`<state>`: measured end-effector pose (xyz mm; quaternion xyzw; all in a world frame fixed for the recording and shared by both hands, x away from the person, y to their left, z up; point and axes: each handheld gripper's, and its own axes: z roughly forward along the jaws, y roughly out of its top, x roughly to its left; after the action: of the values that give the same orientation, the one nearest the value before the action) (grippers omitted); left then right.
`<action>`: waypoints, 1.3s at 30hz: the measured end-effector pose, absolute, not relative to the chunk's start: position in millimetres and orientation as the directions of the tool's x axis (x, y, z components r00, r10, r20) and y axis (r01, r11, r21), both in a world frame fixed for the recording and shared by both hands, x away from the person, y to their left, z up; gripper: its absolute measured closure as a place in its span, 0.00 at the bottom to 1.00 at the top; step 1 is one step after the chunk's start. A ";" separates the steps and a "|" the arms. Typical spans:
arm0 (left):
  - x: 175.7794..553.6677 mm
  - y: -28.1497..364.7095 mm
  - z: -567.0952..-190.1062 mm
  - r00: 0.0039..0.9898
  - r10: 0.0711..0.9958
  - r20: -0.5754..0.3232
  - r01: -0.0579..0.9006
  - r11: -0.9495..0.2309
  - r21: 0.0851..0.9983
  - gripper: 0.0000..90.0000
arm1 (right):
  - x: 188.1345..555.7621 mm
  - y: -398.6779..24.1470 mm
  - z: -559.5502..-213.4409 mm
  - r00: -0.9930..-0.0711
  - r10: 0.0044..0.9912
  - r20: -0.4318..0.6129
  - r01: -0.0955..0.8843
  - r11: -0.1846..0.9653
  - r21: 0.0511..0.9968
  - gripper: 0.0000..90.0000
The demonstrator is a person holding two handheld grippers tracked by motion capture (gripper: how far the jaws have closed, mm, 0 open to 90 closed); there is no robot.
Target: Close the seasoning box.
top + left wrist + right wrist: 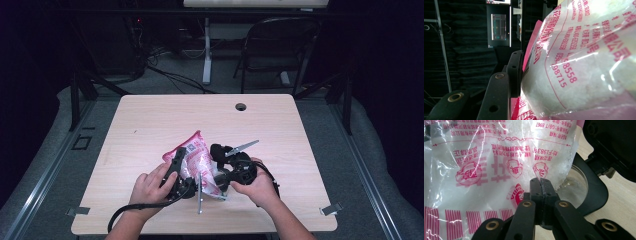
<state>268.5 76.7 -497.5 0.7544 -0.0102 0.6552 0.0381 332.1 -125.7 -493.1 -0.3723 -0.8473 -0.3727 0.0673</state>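
While two grippers meet at lower centre of the surface [150, 120], left gripper [178, 167] clamps one pink-printed bag [199, 156], right gripper [540, 185] fingers pressed together at its film.

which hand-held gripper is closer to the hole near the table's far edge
Right. The right hand-held gripper sits almost straight below the hole in the high view; the left hand-held gripper holds the pink bag farther off to the left.

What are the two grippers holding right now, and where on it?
Both hold the pink-and-clear plastic bag of white granules. The left gripper clamps its side near the top; the right gripper is shut, pinching the film at the bag's lower edge.
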 end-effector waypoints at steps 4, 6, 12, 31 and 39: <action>267.8 77.4 -496.6 0.142 0.031 0.989 -0.059 -0.997 0.039 0.70 | 329.4 -123.9 -491.8 -0.717 0.587 0.375 0.672 0.441 0.595 1.00; 267.9 78.2 -496.1 0.135 0.032 0.990 -0.061 -0.997 0.041 0.70 | 328.9 -124.0 -490.8 -0.724 0.586 0.363 0.662 0.444 0.603 1.00; 268.7 80.3 -495.8 0.118 0.027 0.993 -0.070 -0.997 0.036 0.70 | 327.2 -122.8 -489.8 -0.726 0.600 0.337 0.649 0.434 0.625 1.00; 269.0 78.7 -493.6 0.128 0.013 0.992 -0.067 -0.998 0.021 0.71 | 331.0 -127.6 -491.6 -0.708 0.618 0.341 0.657 0.400 0.639 1.00; 269.2 79.4 -493.9 0.134 0.019 0.991 -0.067 -0.997 0.029 0.71 | 331.3 -126.6 -492.7 -0.708 0.620 0.339 0.655 0.398 0.642 1.00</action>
<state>269.2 79.4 -493.9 0.7524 -0.0159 0.6577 0.0329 331.3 -126.6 -492.7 -0.3813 -0.8357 -0.3946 0.0225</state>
